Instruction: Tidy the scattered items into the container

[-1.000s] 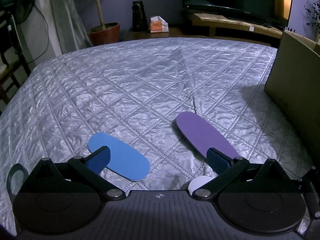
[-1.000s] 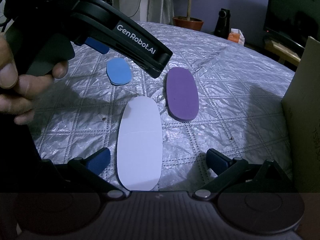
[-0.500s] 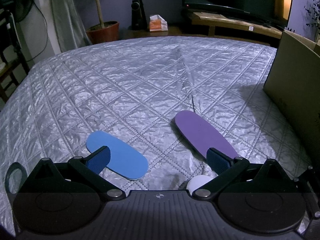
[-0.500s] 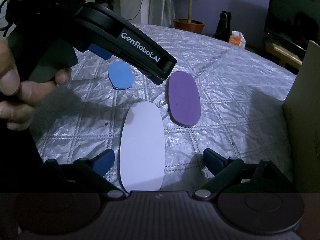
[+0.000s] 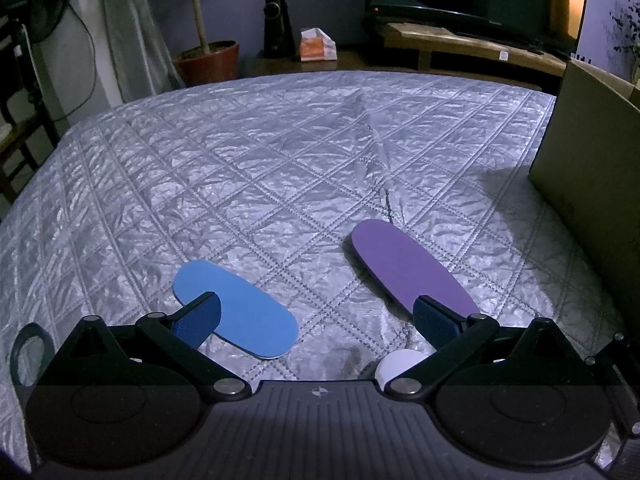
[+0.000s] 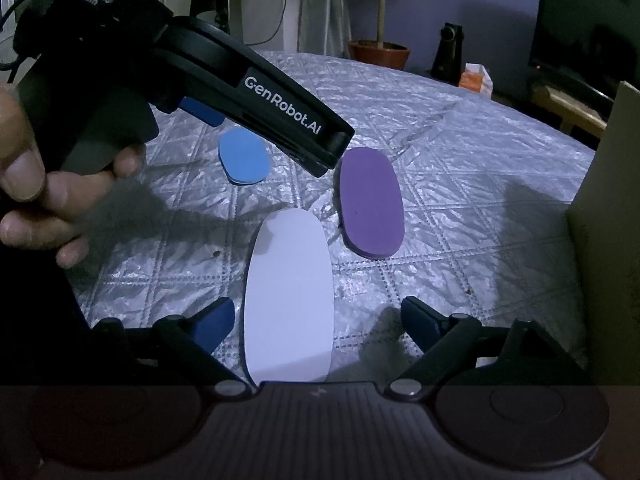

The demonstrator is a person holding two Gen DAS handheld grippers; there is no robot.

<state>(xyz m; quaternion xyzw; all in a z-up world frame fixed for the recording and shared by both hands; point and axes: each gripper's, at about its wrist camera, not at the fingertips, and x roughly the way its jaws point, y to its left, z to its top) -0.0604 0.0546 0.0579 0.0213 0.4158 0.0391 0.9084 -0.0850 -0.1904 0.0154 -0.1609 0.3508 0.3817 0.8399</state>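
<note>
- A hand [image 6: 52,184] at far left of the right wrist view holds the left gripper [image 5: 316,316]. Its jaws stand wide apart with nothing between them; it hangs over the quilted cover [image 5: 280,160].
- Blue oval pad [image 5: 240,312]: flat on the cover, partly under the left gripper's left finger in the left wrist view. No pad presses on it. Not yet picked up.
- White oval pad [image 6: 290,296]: flat on the cover, lying lengthwise between the jaws of the right gripper [image 6: 318,318]. Those jaws have just been closing in, yet a gap shows on each side of the pad, wider on the right; the gripper is open and grips nothing. Whether the fingertips sit at pad level or above it, cannot tell.
- Purple oval pad [image 6: 370,204]: flat on the cover, just beside the far right end of the white one, apart from it. Untouched.
- Cardboard box [image 5: 592,152]: stands at the right edge of the cover, well apart from the pads. Its inside is hidden, so contents cannot be told.
- Progress, as a judgement: early. Three pads are out on the cover, none lifted. The white pad looks to be the step in hand; blue and purple remain after it.
</note>
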